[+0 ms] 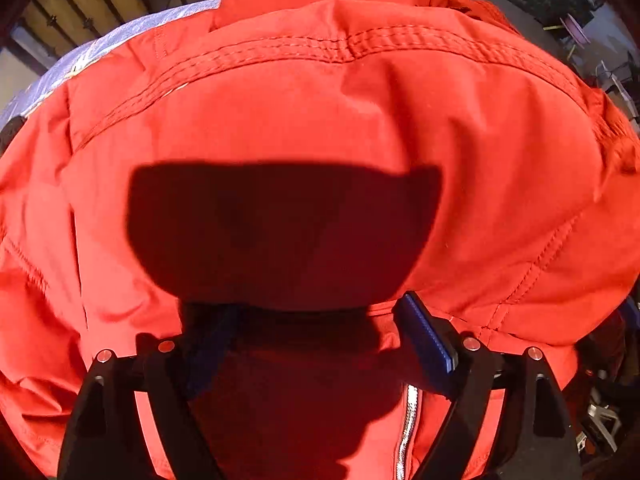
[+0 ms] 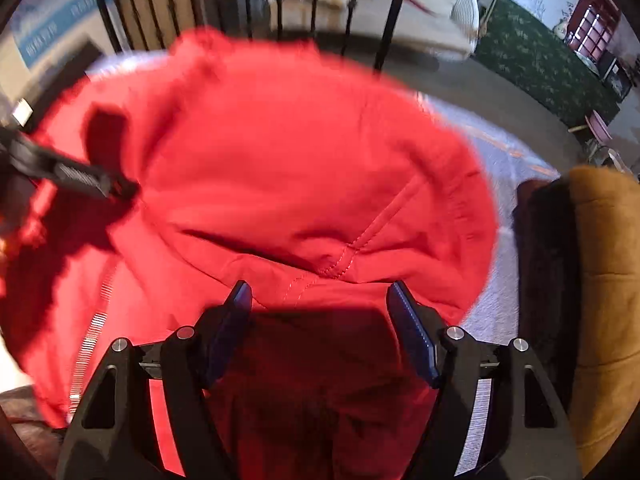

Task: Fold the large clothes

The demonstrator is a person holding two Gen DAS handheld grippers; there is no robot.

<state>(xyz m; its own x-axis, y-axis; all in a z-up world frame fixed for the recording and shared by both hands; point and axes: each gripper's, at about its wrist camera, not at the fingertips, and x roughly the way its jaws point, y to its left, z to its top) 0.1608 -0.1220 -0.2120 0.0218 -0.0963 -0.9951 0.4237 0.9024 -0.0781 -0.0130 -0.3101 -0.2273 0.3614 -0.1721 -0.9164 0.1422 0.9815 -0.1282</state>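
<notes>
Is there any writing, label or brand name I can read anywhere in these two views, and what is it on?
None can be read.
Blue banner on the wall, upper left of the right wrist view: white lettering, too blurred to read.
Red jacket: only seams and a metal zipper show, no label or brand.

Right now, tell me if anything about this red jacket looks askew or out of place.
Nothing damaged or spilled. The red jacket lies bunched and puffed rather than flat, with folds near the left gripper and right gripper, both open. Its zipper runs crooked.
</notes>
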